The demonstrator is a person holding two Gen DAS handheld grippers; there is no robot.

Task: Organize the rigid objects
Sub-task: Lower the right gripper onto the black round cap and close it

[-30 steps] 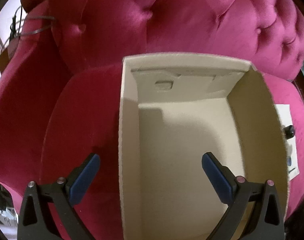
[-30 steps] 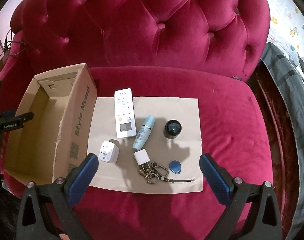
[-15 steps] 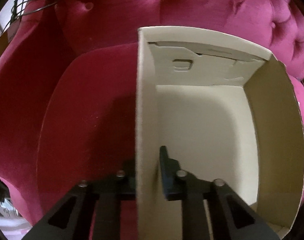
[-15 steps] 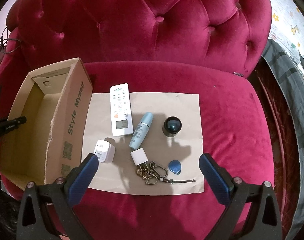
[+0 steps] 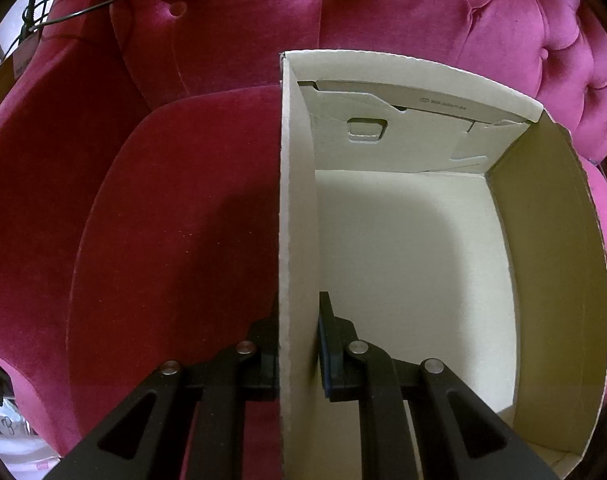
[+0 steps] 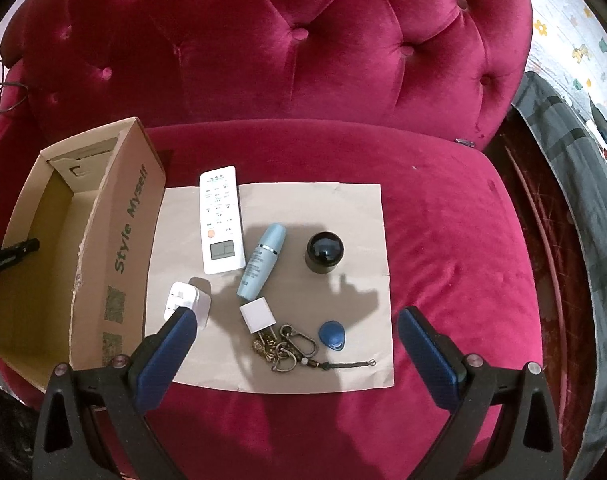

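Observation:
An open cardboard box (image 5: 543, 280) stands on the red sofa seat, with nothing inside it. My left gripper (image 5: 297, 320) is shut on the box's left wall, one finger outside and one inside. In the right wrist view the box (image 6: 131, 236) sits at the left, and a paper sheet (image 6: 343, 208) beside it carries a white remote (image 6: 221, 220), a light blue bottle (image 6: 261, 260), a black round jar (image 6: 324, 252), a white plug adapter (image 6: 183, 298), a white cube charger (image 6: 257, 314) and a key bunch with a blue fob (image 6: 332, 335). My right gripper (image 6: 295, 340) hangs open above the keys.
The tufted red sofa back (image 6: 283, 48) rises behind the seat. A black cable (image 5: 75, 4) hangs over the left armrest. Grey fabric (image 6: 575, 184) and a patterned mat lie to the right of the sofa. Bare cushion (image 6: 455, 220) spreads right of the paper.
My left gripper went from wide open astride the box's left wall to shut on that wall. The box has shifted slightly in the right wrist view. The right gripper stays open.

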